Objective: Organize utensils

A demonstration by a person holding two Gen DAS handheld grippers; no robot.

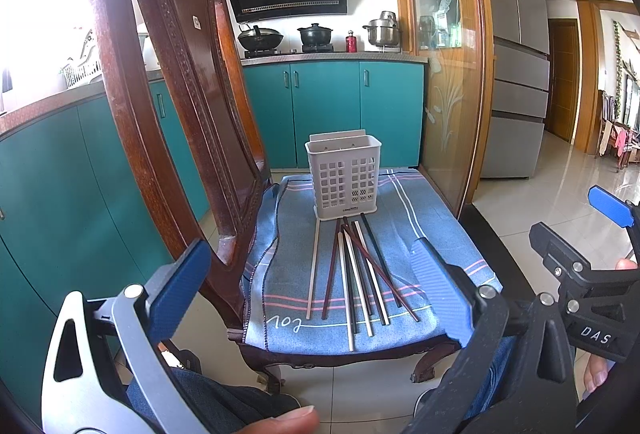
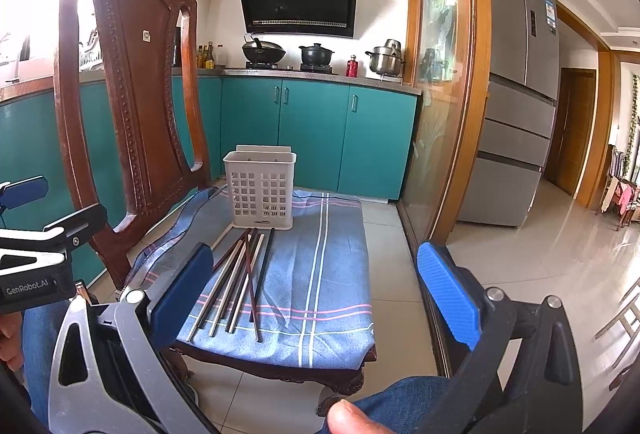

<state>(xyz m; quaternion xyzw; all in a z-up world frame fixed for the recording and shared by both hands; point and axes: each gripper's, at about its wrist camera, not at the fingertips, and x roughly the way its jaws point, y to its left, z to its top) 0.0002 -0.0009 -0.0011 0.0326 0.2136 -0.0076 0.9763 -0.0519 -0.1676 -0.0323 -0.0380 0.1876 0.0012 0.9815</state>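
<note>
On the woven cloth point(image 1: 436, 234), slim chopsticks point(image 1: 356, 274) front a latticed holder point(image 1: 344, 177); both grippers gape.

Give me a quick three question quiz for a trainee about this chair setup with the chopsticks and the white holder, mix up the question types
1. True or false: the chopsticks already stand inside the white holder.
2. Multiple choice: what lies directly under the chopsticks? A) bare wood B) a blue striped cloth C) a tray
3. Short answer: is the left hand-held gripper or the right hand-held gripper holding anything?

Key
1. False: they lie flat on the cloth in front of the holder, which looks empty.
2. B: the cloth covers the seat of the wooden chair.
3. Neither: both are open, with nothing between the fingers.
</note>
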